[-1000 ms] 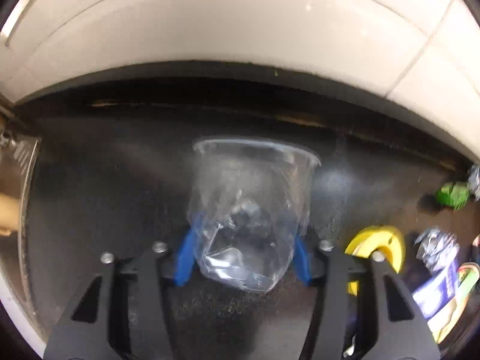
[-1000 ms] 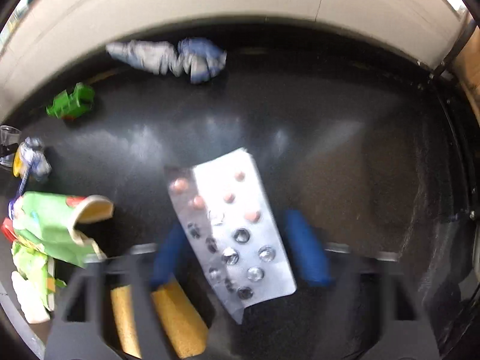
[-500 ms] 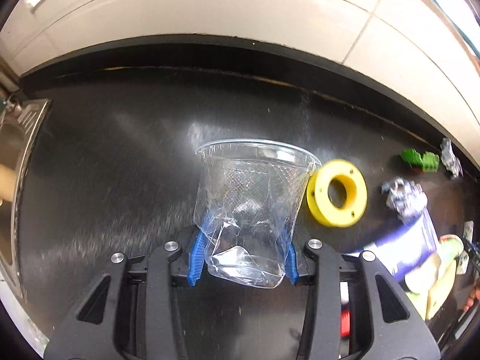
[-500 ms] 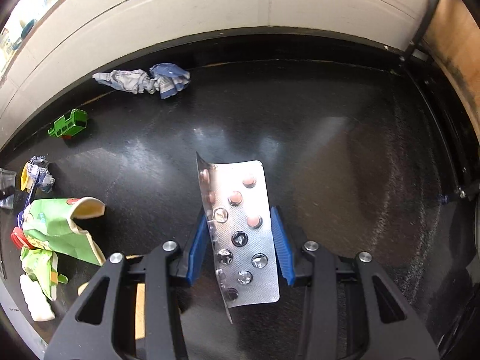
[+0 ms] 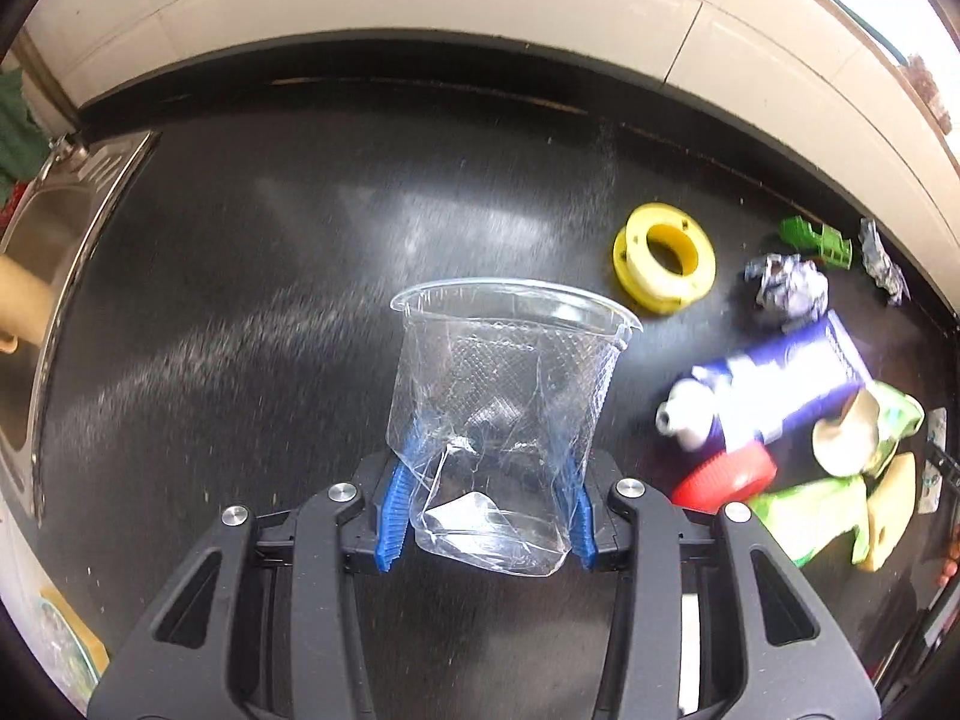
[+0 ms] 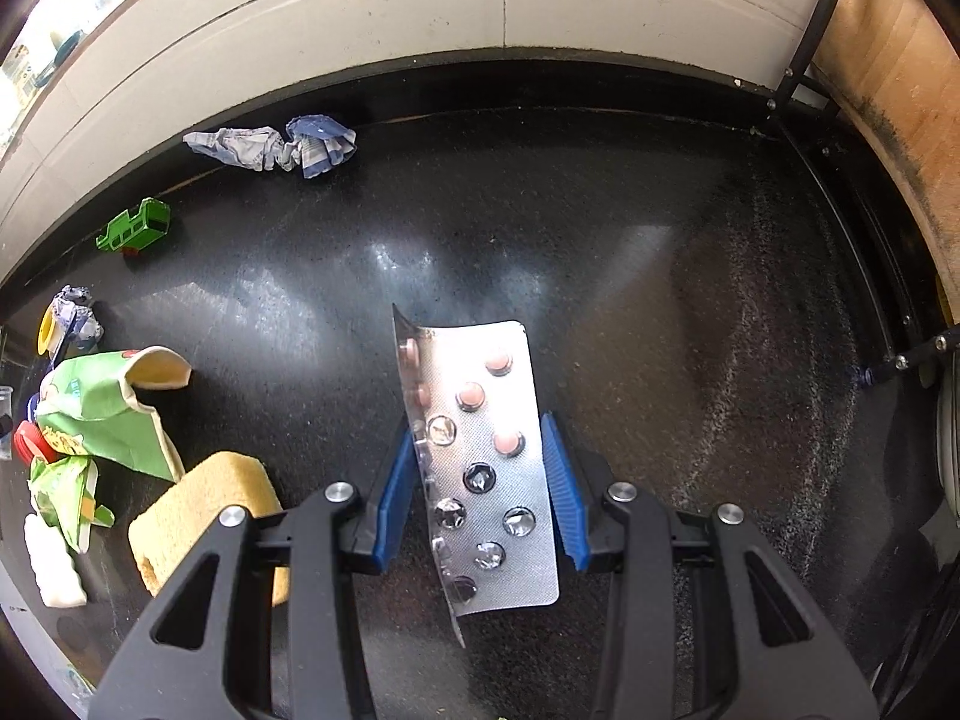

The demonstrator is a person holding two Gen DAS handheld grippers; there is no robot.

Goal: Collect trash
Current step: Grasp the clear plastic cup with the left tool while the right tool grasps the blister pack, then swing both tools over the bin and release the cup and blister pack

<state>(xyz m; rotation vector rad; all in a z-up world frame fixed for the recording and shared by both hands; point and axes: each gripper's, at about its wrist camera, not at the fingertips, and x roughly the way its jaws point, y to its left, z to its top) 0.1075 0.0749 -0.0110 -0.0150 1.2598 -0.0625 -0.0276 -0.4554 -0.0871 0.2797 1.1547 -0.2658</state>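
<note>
My left gripper (image 5: 485, 501) is shut on a crumpled clear plastic cup (image 5: 504, 396), held mouth forward above the black counter (image 5: 270, 276). My right gripper (image 6: 477, 483) is shut on a silver blister pack of pills (image 6: 480, 456), partly used, held above the counter (image 6: 660, 300). Loose trash lies on the counter: a crumpled foil ball (image 5: 786, 288), a blue-and-white tube (image 5: 774, 390), green wrappers (image 6: 102, 414) and a crumpled blue-white wrapper (image 6: 270, 147).
A yellow ring spool (image 5: 663, 255), a red cap (image 5: 726, 477), a green toy truck (image 6: 135, 231) and a yellow sponge (image 6: 204, 522) lie on the counter. A steel sink (image 5: 42, 252) is at the left. A white tiled wall (image 6: 480, 12) runs behind.
Both grippers have lifted and pulled back from the wall with their items still held. More of the counter and the trash pile has come into view.
</note>
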